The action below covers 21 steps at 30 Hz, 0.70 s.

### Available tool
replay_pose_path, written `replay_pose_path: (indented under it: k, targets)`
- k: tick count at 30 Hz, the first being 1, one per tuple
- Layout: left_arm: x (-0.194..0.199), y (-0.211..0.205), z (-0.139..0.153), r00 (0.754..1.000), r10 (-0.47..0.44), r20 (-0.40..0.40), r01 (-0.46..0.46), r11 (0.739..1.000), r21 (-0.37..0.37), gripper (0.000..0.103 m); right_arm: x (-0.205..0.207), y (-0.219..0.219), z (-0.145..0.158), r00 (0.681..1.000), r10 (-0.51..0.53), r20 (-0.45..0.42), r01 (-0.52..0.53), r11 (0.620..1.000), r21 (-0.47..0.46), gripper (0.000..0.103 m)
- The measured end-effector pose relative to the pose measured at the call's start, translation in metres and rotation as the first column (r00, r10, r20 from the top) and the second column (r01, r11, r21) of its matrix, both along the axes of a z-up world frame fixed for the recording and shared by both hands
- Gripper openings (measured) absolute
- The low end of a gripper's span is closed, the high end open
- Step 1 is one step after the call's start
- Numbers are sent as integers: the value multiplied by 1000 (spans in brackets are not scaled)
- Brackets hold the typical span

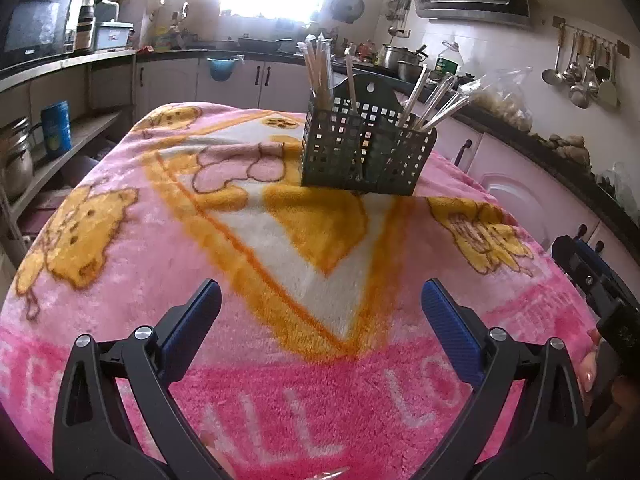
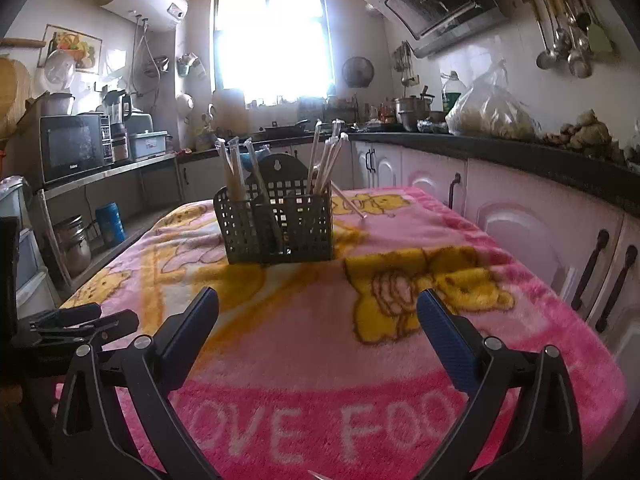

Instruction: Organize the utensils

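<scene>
Trouble from here would come mostly from the dark green perforated plastic caddy (image 2: 276,226), which stands alone toward the far side of the table on a thick pink and yellow fleece blanket (image 2: 304,344) — soft footing for a light, top-heavy thing. Its compartments hold clear-wrapped chopsticks and straws (image 2: 326,156) that lean outward well above the rim; a careless brush against those tips could, I judge, tip the caddy or flick pieces out.

One wrapped stick (image 2: 348,202) lies on the blanket just beside the caddy's right side, seen only from the right wrist. Slippery film on plush pile may make it slide or roll away from a pinch.

Both tools are near the front edge, well apart from the caddy. The left gripper (image 1: 320,320) has its blue-padded jaws spread wide with nothing between them; the right gripper (image 2: 318,320) is likewise gaping and empty — so no load is at risk yet.
</scene>
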<state>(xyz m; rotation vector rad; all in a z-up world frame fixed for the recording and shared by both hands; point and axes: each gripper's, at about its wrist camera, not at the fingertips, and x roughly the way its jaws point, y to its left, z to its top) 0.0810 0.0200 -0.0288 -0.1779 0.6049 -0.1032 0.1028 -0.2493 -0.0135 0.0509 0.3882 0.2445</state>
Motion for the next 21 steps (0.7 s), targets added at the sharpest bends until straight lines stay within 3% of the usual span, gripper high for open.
replay_pose_path:
  k: [21]
  targets:
    - [-11,-6,6,997,-3,74,2,1000,19,92,-6,2,-5,1000,9,-1,-9,1000,11,97]
